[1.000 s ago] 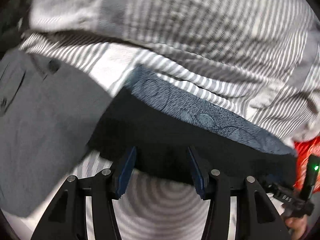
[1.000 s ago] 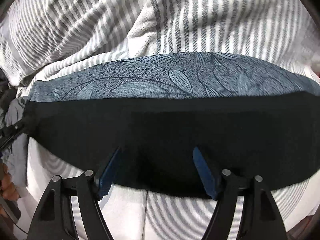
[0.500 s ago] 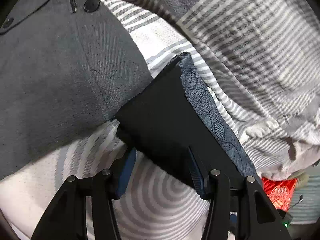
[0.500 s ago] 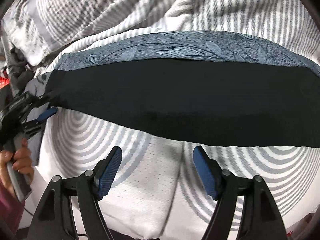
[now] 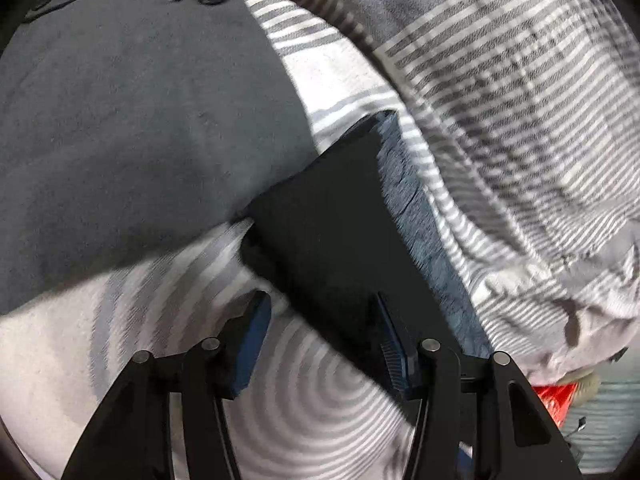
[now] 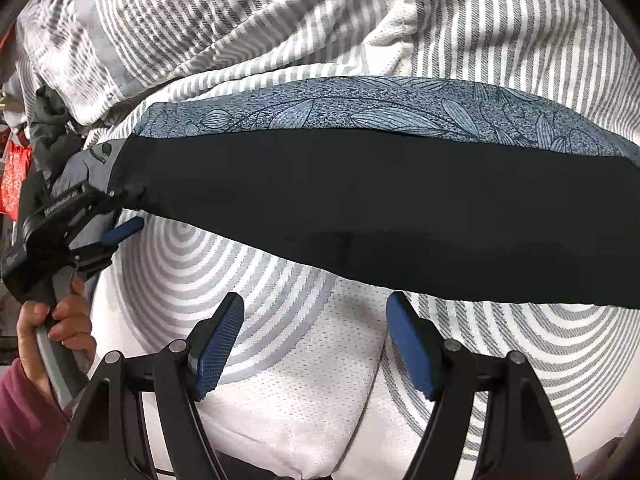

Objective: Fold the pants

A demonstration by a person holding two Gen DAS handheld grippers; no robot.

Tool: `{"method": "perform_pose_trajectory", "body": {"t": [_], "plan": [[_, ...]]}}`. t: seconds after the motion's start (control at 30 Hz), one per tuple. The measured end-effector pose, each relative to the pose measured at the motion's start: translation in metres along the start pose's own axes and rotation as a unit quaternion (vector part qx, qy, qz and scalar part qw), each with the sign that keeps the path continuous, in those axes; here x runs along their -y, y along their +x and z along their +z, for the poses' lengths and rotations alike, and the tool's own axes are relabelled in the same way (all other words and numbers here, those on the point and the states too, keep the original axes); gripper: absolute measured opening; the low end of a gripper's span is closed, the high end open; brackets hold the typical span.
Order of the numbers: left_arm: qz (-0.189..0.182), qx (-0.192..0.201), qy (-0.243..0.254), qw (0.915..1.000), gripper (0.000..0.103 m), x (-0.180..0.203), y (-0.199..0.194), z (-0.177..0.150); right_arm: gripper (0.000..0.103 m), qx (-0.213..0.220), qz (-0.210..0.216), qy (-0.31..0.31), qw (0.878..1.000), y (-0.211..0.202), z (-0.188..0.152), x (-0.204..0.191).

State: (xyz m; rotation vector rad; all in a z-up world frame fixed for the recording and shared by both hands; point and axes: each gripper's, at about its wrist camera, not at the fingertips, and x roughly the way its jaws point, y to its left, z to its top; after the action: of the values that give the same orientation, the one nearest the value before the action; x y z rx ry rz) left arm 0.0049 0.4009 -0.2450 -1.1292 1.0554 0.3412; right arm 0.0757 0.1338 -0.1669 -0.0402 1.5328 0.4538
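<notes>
The pants (image 6: pixel 380 208) are black with a blue leaf-patterned strip along the far edge. They lie folded into a long band across a white mattress with grey rings (image 6: pixel 280 380). In the left wrist view the pants (image 5: pixel 332 232) run away from me, one end between the fingers. My left gripper (image 5: pixel 320 332) is open at the pants' left end; it also shows in the right wrist view (image 6: pixel 120 216). My right gripper (image 6: pixel 312 340) is open and empty, just in front of the pants' near edge.
A grey buttoned garment (image 5: pixel 132 140) lies left of the pants. A striped grey and white blanket (image 6: pixel 280 20) is bunched behind them. A red item (image 5: pixel 554 400) sits at the far right edge.
Both grippers have let go of the pants' near edge. The right one has drawn back toward me. The left one has swung to the pants' left end.
</notes>
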Motion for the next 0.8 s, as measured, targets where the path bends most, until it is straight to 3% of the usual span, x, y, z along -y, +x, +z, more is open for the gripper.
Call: {"method": "perform_pose_trajectory", "body": {"t": [0.07,0.1,0.2,0.27,0.3,0.33,0.4,0.47,0.6,0.8], "plan": [[-0.005,0.002,-0.010,0.9999,0.055,0.005,0.006,0.006,0.077,-0.001,0.002,0.002,1.000,0.000,0.000,0.000],[-0.013,0.007,-0.018,0.9997,0.065,0.008,0.010,0.008,0.077,0.000,0.003,0.003,1.000,0.001,0.000,0.000],[-0.020,0.017,-0.020,0.9994,0.066,0.017,0.015,0.010,0.077,0.000,0.004,0.004,1.000,0.001,-0.001,-0.001],[-0.019,0.022,-0.014,0.9995,0.059,0.022,0.016,0.010,0.077,-0.001,0.007,0.004,1.000,0.001,-0.001,-0.001],[-0.019,0.022,-0.008,0.9995,0.039,0.025,0.017,0.009,0.075,0.000,0.009,0.003,1.000,0.000,-0.001,-0.001],[-0.021,0.019,-0.002,0.9996,0.025,0.027,0.018,0.009,0.072,0.001,0.011,0.002,1.000,-0.001,-0.001,-0.001],[-0.020,0.024,0.019,0.9993,0.022,0.032,0.016,0.007,0.058,0.001,0.017,0.003,1.000,-0.003,0.000,-0.001],[-0.012,0.030,0.051,0.9982,0.021,0.041,0.011,0.005,0.051,0.002,0.022,0.006,1.000,-0.004,0.001,0.001],[0.005,0.050,0.138,0.9891,0.021,0.072,-0.003,-0.003,0.050,0.012,0.031,0.015,0.999,-0.010,0.007,0.006],[0.012,0.063,0.198,0.9781,0.021,0.100,-0.015,-0.013,0.050,0.039,0.042,0.032,0.998,-0.026,0.023,0.020]]}}
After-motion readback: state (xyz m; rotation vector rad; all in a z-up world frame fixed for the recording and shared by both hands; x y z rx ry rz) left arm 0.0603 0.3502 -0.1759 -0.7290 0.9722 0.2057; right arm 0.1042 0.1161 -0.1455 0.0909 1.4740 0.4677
